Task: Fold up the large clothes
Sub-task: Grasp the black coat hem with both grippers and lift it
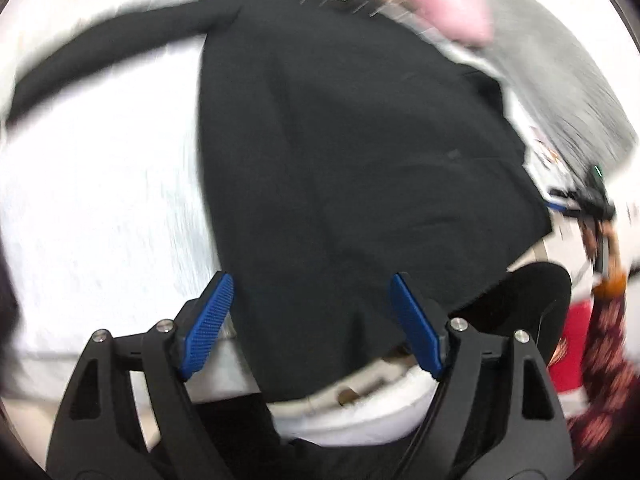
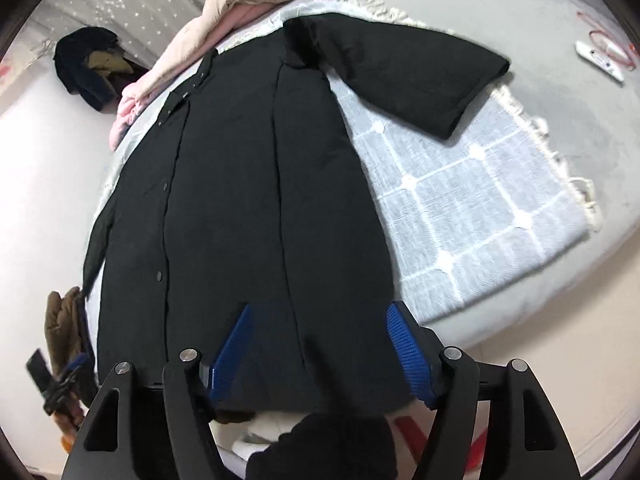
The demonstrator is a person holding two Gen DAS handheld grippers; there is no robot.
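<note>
The coat (image 2: 240,184) lay spread flat on the bed (image 2: 540,40), on top of a pale checked blanket (image 2: 472,208), with its hem end nearest both grippers and its collar end farthest away.

The right gripper (image 2: 320,352) pointed steeply down over the hem. Its jaws stood apart, released, with the blue pads (image 2: 408,352) clear of the cloth; the coat's lower edge lay beneath and between them, but nothing was pinched. Ahead of this gripper the coat ran away lengthwise, its button strip ahead and to the left, and one sleeve (image 2: 412,76) stretched out ahead and to the right across the blanket. A pink quilt (image 2: 208,36) was heaped beyond the collar, ahead and to the left.

The left gripper (image 1: 310,324) also hung released over the hem, jaws wide, its pads (image 1: 208,324) touching no cloth. The coat filled the view ahead of it and between its fingers, with the other sleeve (image 1: 100,60) trailing off ahead to the left across the white surface. That view was blurred, so finer detail could not be told. The right gripper showed small at its far right edge.
</note>
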